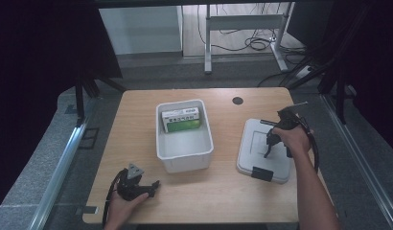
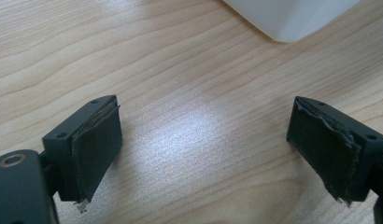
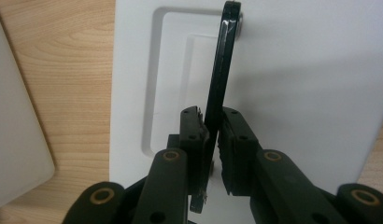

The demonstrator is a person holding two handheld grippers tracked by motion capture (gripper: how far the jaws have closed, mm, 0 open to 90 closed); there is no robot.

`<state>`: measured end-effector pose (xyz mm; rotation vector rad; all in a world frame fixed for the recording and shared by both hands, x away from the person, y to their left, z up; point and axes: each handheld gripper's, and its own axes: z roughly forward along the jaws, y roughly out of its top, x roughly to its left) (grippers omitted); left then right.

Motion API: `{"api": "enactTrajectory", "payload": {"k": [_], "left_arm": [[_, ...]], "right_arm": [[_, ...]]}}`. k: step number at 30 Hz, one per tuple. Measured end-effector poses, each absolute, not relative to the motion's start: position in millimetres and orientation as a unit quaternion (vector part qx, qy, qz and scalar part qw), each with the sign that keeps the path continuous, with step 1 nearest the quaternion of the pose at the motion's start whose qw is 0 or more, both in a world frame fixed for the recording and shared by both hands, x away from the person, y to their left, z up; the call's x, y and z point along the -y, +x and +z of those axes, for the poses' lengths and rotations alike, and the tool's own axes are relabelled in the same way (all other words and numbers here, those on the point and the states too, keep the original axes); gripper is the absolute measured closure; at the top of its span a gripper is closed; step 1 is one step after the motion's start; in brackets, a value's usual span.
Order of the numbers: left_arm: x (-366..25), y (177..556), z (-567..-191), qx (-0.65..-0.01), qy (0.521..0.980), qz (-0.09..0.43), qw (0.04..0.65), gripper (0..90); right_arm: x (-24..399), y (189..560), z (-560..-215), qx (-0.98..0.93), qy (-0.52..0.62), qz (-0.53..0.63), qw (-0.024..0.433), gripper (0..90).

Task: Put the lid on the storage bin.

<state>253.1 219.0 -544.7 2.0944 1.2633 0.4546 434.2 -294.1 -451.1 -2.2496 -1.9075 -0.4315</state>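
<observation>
Wooden table (image 1: 223,191), right gripper (image 3: 214,135) — clamping lid handle (image 3: 223,70)

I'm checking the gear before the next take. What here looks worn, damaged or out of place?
The left gripper has pads with frayed, peeling edges. The right gripper pinches the lid's black handle, which stands upright. The green box leans on edge in the bin.

We see our left gripper (image 2: 206,140) with its two black jaws standing wide apart and nothing between them. Its worn pads (image 2: 97,148) are frayed at the edges. Beneath the gripper lies the pale wooden surface (image 2: 147,60). Beyond the gripper, a white bin's corner (image 2: 292,16) rests on that surface.
</observation>
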Motion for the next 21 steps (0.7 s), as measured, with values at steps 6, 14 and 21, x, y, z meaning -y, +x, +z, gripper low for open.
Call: {"api": "enactTrajectory", "payload": {"k": [6, 14, 21], "left_arm": [[-219.1, 253.2, -544.7, -0.481, 0.798, 0.173, 0.321, 10.2], [-219.1, 253.3, -544.7, -0.480, 0.798, 0.173, 0.321, 10.1], [-219.2, 253.6, -544.8, -0.479, 0.798, 0.173, 0.321, 10.1]], "right_arm": [[298.6, 434.5, -452.4, 0.623, -0.764, -0.143, 0.082, 84.1], [298.5, 434.9, -452.6, 0.607, -0.775, -0.150, 0.090, 84.9], [294.8, 434.5, -450.6, 0.606, -0.773, -0.159, 0.098, 85.1]]}}
